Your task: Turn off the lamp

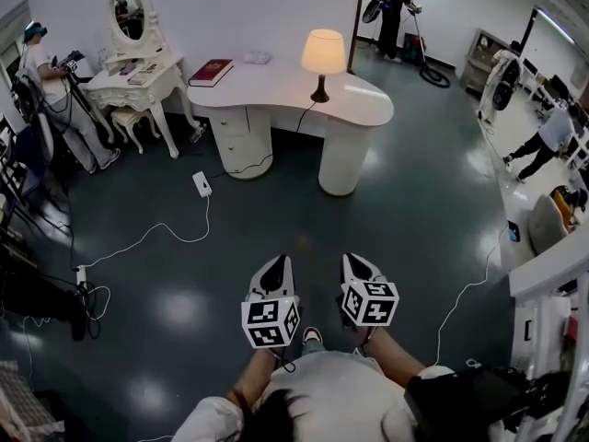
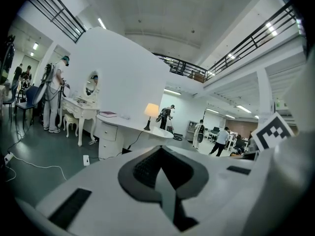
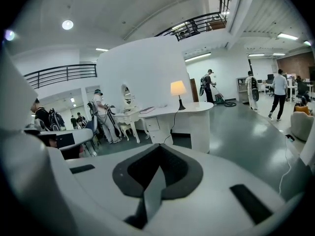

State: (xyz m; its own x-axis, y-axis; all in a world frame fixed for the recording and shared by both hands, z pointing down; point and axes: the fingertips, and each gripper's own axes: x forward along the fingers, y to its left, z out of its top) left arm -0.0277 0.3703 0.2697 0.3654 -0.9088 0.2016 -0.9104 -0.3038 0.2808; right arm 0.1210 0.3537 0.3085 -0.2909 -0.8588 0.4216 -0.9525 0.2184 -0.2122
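Note:
The lamp, with a cream shade on a dark stem, glows on the white curved desk far across the floor. It also shows in the left gripper view as the lamp and in the right gripper view as the lamp. Its dark cord runs down the desk front. My left gripper and right gripper are side by side low in the head view, pointing at the desk from well short of it. Both are shut with nothing between the jaws, as the left gripper and right gripper show close up.
A red book lies on the desk's left end. A white vanity table with mirror stands at the left, a person beside it. A white plug box and cables lie on the floor. More people stand at the right and back.

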